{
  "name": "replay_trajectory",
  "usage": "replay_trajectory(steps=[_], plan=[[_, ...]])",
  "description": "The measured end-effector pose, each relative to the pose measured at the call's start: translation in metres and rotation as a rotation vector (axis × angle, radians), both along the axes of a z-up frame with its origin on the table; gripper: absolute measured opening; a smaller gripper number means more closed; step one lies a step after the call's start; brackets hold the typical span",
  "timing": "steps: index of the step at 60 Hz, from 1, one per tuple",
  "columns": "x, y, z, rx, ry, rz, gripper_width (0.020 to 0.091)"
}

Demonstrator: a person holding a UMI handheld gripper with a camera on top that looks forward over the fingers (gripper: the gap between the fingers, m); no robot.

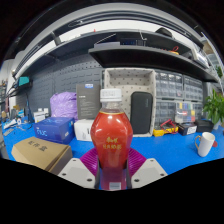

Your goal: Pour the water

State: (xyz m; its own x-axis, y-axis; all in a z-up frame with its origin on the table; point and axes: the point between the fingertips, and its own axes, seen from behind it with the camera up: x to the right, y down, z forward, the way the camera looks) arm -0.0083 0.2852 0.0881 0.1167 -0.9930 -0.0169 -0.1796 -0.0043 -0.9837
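A clear plastic bottle (111,137) of red-orange drink, with a white cap and a red label, stands upright between my fingers. My gripper (112,168) is shut on the bottle: both magenta pads (90,160) press its lower sides. It appears lifted above the blue table (170,150). Beyond the fingers to the right, a white paper cup (205,143) stands on the table.
A cardboard box (40,152) and a blue box (53,129) lie to the left. A white pegboard (128,90) with a black device (142,112) stands behind the bottle. Clutter, a green plant (214,105) and shelves fill the back.
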Motion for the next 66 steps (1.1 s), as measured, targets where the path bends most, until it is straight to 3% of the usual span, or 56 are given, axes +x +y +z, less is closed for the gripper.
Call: replay_trajectory(steps=[5, 20, 33, 39, 48, 66], plan=[[0.000, 0.000, 0.000, -0.013, -0.002, 0.000, 0.0317], [0.001, 0.000, -0.002, 0.015, 0.023, 0.004, 0.0313], [0.008, -0.030, 0.003, 0.153, 0.146, -0.006, 0.0315], [0.010, -0.062, 0.022, 0.310, 0.168, -0.038, 0.0316], [0.014, -0.117, 0.055, 0.706, 0.203, -0.087, 0.0315], [0.021, -0.212, 0.073, 1.366, 0.303, -0.154, 0.0326]])
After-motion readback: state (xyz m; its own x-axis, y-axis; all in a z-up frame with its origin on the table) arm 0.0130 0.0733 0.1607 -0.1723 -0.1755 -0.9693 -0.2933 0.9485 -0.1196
